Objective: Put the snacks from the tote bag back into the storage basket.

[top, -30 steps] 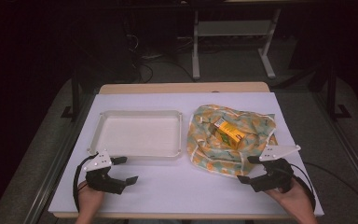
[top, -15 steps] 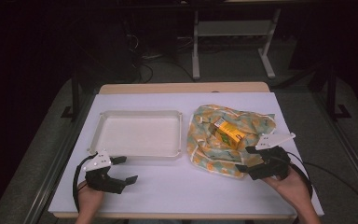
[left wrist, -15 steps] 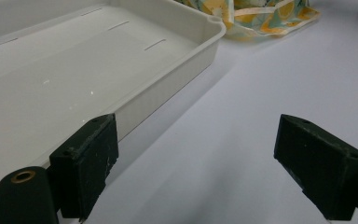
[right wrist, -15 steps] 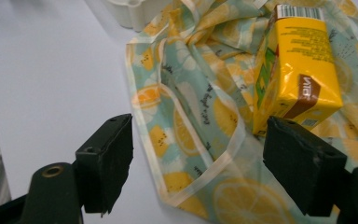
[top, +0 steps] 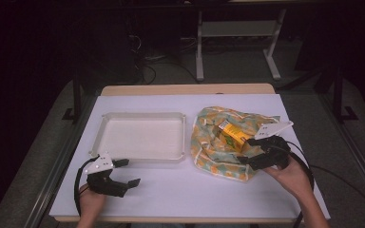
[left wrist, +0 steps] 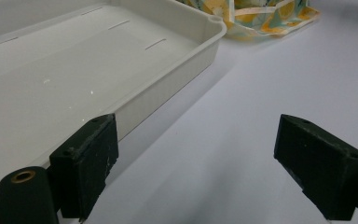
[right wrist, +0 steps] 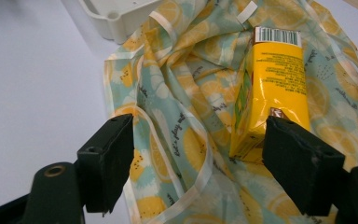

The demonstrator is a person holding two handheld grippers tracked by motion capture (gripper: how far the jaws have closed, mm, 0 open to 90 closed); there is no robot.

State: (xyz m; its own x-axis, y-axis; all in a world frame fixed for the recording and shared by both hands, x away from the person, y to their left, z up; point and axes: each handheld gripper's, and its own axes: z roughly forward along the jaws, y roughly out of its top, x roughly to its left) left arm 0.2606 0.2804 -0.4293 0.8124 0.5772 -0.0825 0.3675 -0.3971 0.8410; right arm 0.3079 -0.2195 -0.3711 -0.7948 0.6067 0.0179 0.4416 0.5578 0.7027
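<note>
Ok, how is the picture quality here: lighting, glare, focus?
High view: white table lit, room behind dark. Left gripper view: white tray sharp, jaws slightly soft. Right gripper view: glare streak on yellow carton, lemon-print cloth crisp.

High view overhead facing forward, tool views close, sharing tray (top: 142, 137) corner

Dark room, perhaps grey floor (top: 228, 71), white table frame (top: 240, 33).
</note>
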